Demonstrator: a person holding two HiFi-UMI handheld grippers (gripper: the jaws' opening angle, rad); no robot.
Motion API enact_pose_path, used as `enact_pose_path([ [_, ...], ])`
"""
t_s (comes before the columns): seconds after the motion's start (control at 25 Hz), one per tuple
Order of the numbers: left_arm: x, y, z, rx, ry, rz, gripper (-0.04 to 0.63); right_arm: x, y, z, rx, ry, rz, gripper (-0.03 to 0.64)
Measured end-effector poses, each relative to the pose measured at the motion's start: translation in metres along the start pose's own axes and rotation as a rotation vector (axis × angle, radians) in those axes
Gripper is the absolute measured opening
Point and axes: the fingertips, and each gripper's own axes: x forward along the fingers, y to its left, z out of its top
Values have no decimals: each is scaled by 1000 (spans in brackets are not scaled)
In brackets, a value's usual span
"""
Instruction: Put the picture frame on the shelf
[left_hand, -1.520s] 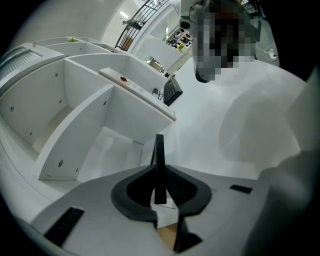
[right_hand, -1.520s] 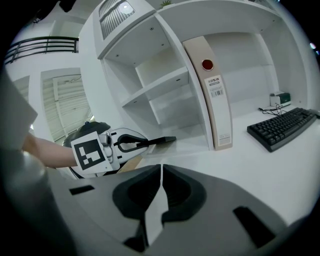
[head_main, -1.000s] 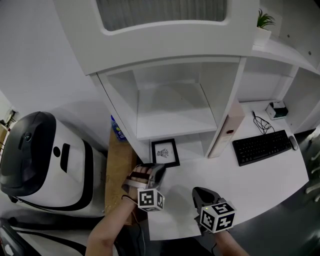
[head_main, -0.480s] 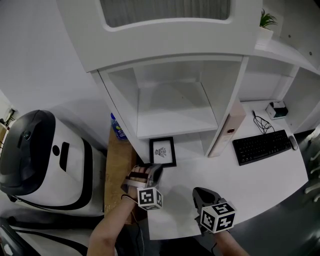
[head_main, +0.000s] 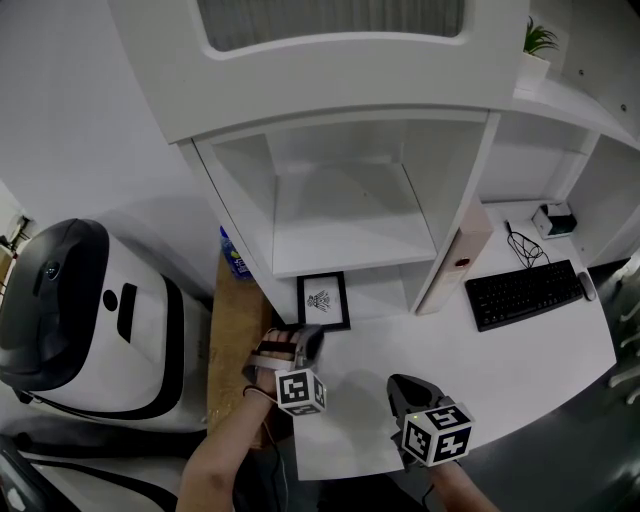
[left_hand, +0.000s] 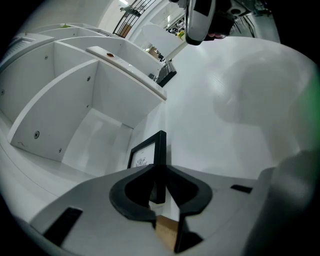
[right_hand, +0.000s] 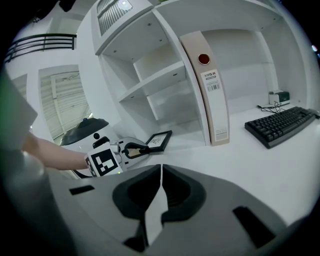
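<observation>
The frame (head_main: 323, 300) is small, with a thin black border and a white print. I judge it light and stiff, with a smooth edge that may slip and a front that may be glass, so it wants a firm but gentle grip on the border, not the face. The left gripper (head_main: 308, 335) has it that way: its jaws are clamped on the frame's near edge, and in the left gripper view the frame (left_hand: 150, 155) runs edge-on straight out from between them. The frame sits low at the mouth of the bottom compartment, under the shelf (head_main: 350, 240) board. I cannot tell whether its far edge touches the surface (head_main: 520, 350). The right gripper (head_main: 405, 390) hangs well apart to the right, jaws together on nothing
</observation>
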Motion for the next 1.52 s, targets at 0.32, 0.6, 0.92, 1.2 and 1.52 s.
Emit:
enact_pose_path([
  [0.32, 3, -1, 0, -20, 5, -8, 72, 1, -3, 0, -2, 5, -3, 3],
  [0.6, 3, 1, 0, -60, 7, -32, 74, 1, 0, 0, -2, 5, -1, 3],
  [0.92, 7, 4, -1, -92, 22, -35, 77, -1, 1, 1, 0, 3, -6, 3],
  [1.2, 7, 5, 0, -145, 26, -59, 77, -3, 2, 1, -3, 2, -11, 3],
  [1.52, -5, 10, -2, -338, 19, -85, 104, -3, 10, 1, -9, -1, 0, 3],
])
